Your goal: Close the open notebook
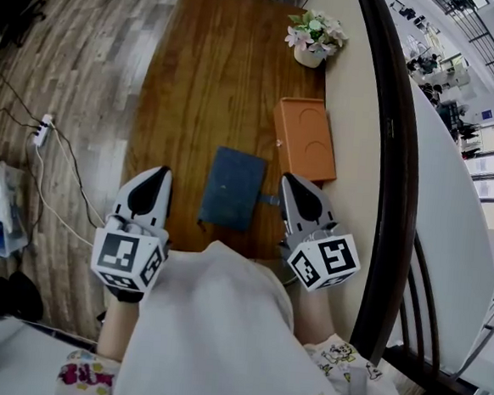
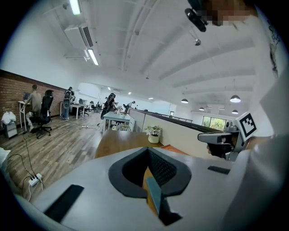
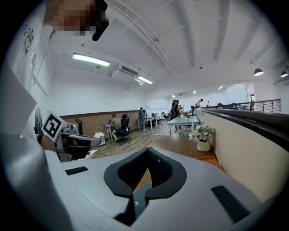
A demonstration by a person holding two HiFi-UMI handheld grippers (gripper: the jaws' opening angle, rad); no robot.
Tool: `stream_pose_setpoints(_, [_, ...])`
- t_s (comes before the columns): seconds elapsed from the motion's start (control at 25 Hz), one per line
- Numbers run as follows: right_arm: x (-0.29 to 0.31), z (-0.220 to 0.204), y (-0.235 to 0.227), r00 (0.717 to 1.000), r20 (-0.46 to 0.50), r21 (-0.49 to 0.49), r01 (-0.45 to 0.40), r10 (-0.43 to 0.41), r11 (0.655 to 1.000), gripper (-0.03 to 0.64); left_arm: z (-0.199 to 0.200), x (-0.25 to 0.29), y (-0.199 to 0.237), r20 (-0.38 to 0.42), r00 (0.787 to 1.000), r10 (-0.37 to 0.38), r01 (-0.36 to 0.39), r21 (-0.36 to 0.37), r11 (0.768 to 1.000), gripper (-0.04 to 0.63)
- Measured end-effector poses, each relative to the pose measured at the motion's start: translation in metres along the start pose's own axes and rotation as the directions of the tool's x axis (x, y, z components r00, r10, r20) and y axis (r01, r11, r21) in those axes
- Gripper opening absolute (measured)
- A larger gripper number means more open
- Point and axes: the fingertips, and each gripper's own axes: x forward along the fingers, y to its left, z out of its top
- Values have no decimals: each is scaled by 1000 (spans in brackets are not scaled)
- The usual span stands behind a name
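The long brown wooden table (image 1: 196,86) shows whole only in the head view. On it lie a flat orange rectangular box (image 1: 304,137) and, nearer, the dark blue notebook (image 1: 232,188), closed, between the left gripper (image 1: 160,172) and right gripper (image 1: 287,179). Both grippers are clenched on nothing. Their own views catch only an indistinct blue sliver through the jaw opening.
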Motion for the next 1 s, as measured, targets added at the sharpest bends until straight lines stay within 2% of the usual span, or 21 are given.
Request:
stream_pose_setpoints(0.52, [-6,-3,0,1000,0,1,10,-10,1000,-2,0,-2,0,10,1000,4,-4,0,1000,2])
stream_pose_setpoints(1.0, [-13,-8,3,1000,-15,-9,1,-1,1000,-2,0,-10,-4,50,999,-3,2,24,1000,2])
